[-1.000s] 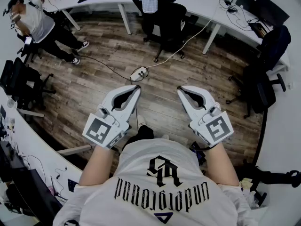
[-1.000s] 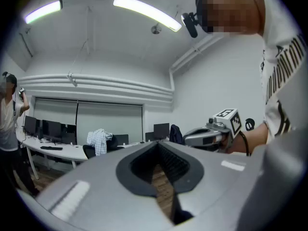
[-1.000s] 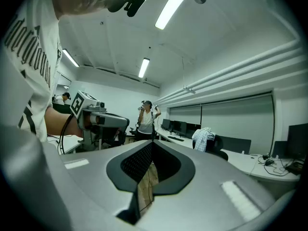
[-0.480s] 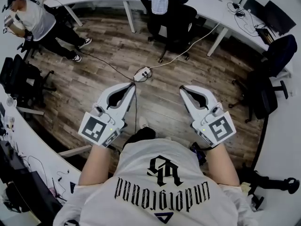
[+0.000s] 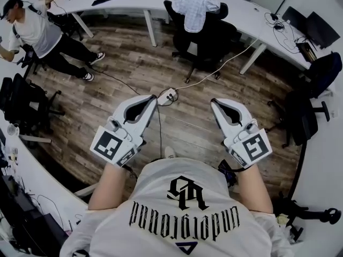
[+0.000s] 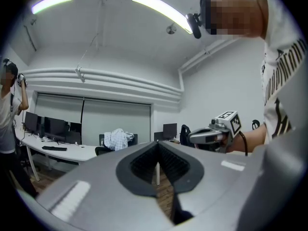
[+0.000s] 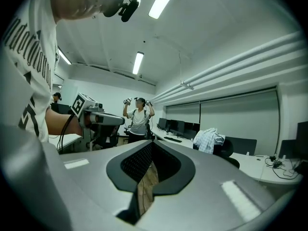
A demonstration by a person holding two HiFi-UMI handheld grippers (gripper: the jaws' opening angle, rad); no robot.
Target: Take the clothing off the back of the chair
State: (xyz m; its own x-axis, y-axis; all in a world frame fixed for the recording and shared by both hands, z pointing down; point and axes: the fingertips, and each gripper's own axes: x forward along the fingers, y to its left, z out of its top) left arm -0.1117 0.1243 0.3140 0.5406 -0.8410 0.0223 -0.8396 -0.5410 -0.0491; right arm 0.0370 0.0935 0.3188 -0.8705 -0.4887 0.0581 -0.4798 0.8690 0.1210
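Observation:
A pale checked shirt (image 5: 195,4) hangs over the back of a black office chair (image 5: 206,33) at the white desk far ahead. It shows small in the left gripper view (image 6: 117,138) and in the right gripper view (image 7: 208,139). My left gripper (image 5: 152,99) and right gripper (image 5: 216,103) are held level side by side over the wooden floor, well short of the chair. Both are shut with nothing between the jaws.
A power strip (image 5: 167,96) and cables lie on the floor just ahead. A curved white desk (image 5: 244,9) rings the room. More black chairs (image 5: 303,103) stand right and left (image 5: 21,103). Another person (image 5: 40,31) with grippers stands at far left.
I have walked forward: the chair with the shirt and the power strip have come nearer in the head view. Both grippers stay shut and side by side.

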